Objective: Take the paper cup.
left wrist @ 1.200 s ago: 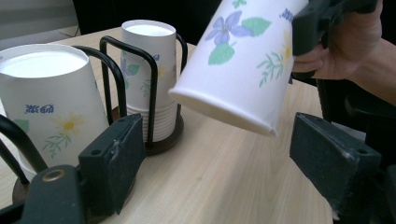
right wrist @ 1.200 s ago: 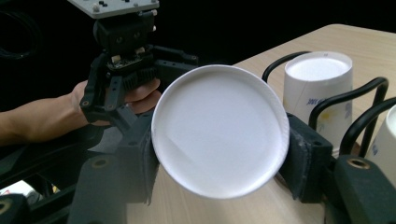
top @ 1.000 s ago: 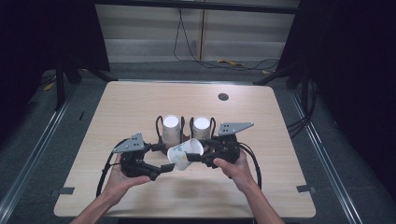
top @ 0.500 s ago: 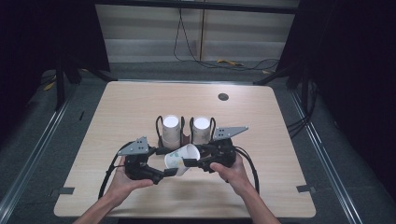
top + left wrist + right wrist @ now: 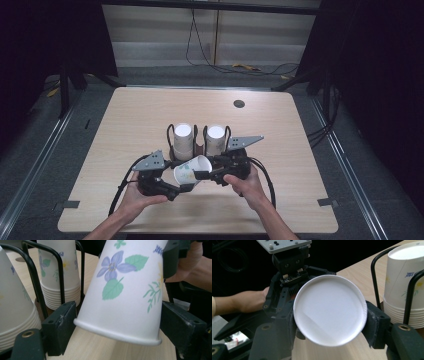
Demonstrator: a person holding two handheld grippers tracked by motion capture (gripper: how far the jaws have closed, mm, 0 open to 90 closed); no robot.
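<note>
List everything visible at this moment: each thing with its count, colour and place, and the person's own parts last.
Paper cup: 1, white with flower print, held tilted between both grippers at the table's near middle.
Cup stacks: 2, white with the same print, upside down in the rack behind the grippers.
Wire rack: 1, black, mid-table, holding the two stacks side by side.
Table: 1, light wood, with a dark round hole near its far edge.
Cables: several, black, on the floor beyond the table.
Left gripper: 1, black, jaws either side of the cup near its rim.
Right gripper: 1, black, shut on the cup's base end.
Hands: 2, one on each gripper.
</note>
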